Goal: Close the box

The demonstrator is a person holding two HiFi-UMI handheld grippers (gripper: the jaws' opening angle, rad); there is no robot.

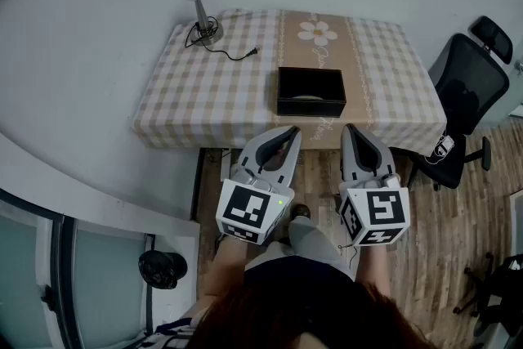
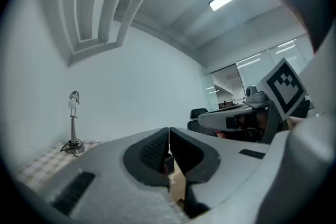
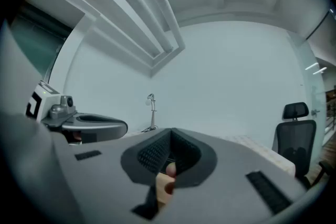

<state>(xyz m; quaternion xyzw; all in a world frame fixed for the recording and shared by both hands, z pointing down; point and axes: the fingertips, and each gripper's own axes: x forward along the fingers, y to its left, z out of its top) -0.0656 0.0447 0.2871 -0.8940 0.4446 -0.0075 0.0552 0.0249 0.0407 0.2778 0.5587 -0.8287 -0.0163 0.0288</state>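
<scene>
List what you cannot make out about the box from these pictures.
- Head view: black box, open; something pale inside, too small and dark to name.
- Head view: no lid can be made out.
- Left gripper view: the shut left gripper covers nearly all of the box.
- Right gripper view: the shut right gripper hides it.

A desk (image 1: pixel 184 98) draped in a checked cloth (image 1: pixel 392 86) carries a tan runner (image 1: pixel 317 55) with a daisy, an open black box (image 1: pixel 310 91) near its front edge, and a lamp (image 1: pixel 198 4) with its loose cord (image 1: pixel 233 53) at the far left corner.
</scene>
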